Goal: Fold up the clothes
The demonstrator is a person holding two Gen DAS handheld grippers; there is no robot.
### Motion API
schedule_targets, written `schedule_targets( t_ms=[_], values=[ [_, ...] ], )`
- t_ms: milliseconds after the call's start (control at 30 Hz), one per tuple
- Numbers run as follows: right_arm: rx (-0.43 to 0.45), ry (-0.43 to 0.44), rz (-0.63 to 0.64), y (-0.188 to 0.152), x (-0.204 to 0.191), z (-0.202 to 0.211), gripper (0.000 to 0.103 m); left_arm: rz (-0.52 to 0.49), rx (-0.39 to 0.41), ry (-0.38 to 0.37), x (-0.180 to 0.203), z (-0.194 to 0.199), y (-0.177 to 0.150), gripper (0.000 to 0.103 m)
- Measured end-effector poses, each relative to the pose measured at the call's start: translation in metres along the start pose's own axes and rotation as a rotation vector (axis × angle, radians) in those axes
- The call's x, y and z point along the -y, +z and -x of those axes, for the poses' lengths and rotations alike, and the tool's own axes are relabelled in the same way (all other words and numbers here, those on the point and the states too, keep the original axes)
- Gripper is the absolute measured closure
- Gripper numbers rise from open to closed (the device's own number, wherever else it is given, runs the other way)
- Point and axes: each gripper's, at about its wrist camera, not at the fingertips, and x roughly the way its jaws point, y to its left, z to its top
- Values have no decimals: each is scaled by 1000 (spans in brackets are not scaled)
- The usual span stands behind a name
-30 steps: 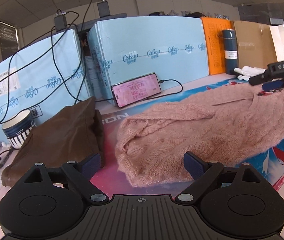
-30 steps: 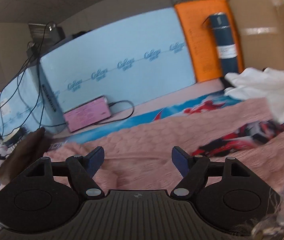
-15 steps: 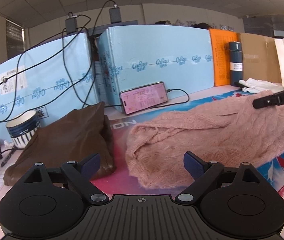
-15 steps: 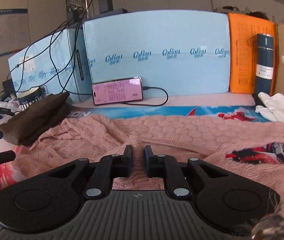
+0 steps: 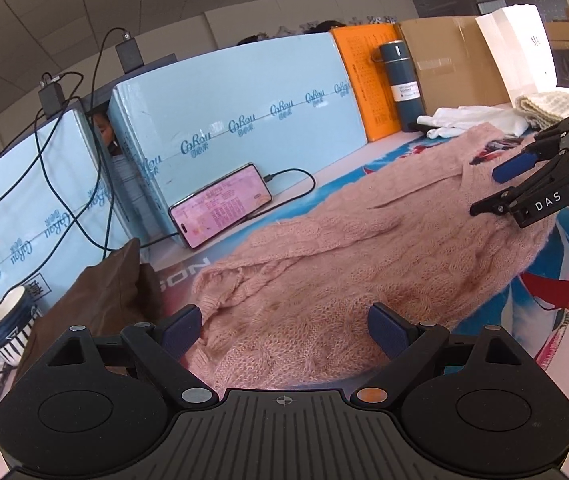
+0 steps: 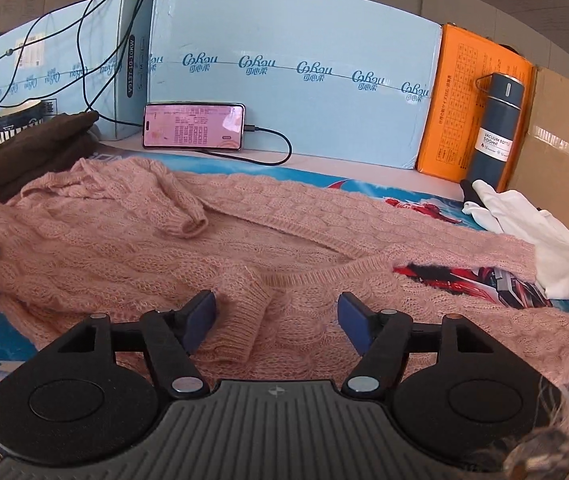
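A pink cable-knit sweater (image 5: 364,264) lies spread across the printed mat, one sleeve folded over its body (image 6: 172,208). My left gripper (image 5: 284,330) hovers open over the sweater's near left end with nothing between its fingers. My right gripper (image 6: 276,318) is open just above the sweater's front hem, a knit fold lying between its blue pads without being pinched. The right gripper (image 5: 524,184) also shows at the right edge of the left wrist view, above the sweater. A folded brown garment (image 5: 100,300) sits left of the sweater.
Light blue cartons (image 6: 284,68) wall the back, a charging phone (image 6: 193,126) leaning on them. An orange box (image 6: 468,108), a dark vacuum bottle (image 6: 494,128), white cloth (image 6: 532,232) and a cream knit (image 5: 544,106) crowd the right. A striped mug (image 5: 8,328) stands far left.
My right gripper, shut half a second ago, has opened and now sits lower over the sweater's hem. The left gripper stayed open and tilted, its view shifting slightly right.
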Motion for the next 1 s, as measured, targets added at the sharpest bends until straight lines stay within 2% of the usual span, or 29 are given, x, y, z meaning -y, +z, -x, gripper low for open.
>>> schedule_targets(
  t_ms=[67, 100, 133, 200, 267, 400, 467, 600, 733, 800, 900, 1000],
  values=[
    [39, 18, -24, 1, 8, 9, 28, -12, 6, -16, 0, 4, -1, 10],
    [67, 27, -33, 1, 14, 15, 17, -18, 9, -24, 0, 7, -2, 10],
    [94, 36, -41, 0, 20, 21, 10, -28, 12, -34, 1, 9, -3, 10],
    [150, 62, -41, -4, 32, 35, 5, -80, 15, -77, 7, 13, -3, 10],
    [176, 88, -30, -9, 44, 46, 3, -149, -3, -81, 18, 10, -2, 10],
    [160, 114, 28, -19, 56, 63, 1, -267, -26, -130, 41, -3, 4, 10],
    [141, 133, 53, -25, 56, 67, 1, -284, -16, -147, 47, -9, 11, 10],
    [105, 192, 96, -33, 46, 68, 1, -160, -13, -150, 36, -21, 19, 10],
    [60, 222, 215, -34, 17, 57, 1, -35, -10, -152, 25, -33, 27, 10],
    [45, 191, 286, -34, 10, 49, 1, 27, -8, -152, 19, -39, 31, 10],
    [37, 126, 260, -29, 29, 36, 1, 93, -10, -154, 9, -40, 29, 10],
    [6, -6, 178, -26, 63, 21, 1, 54, -24, -173, 12, -34, 22, 10]
  ],
)
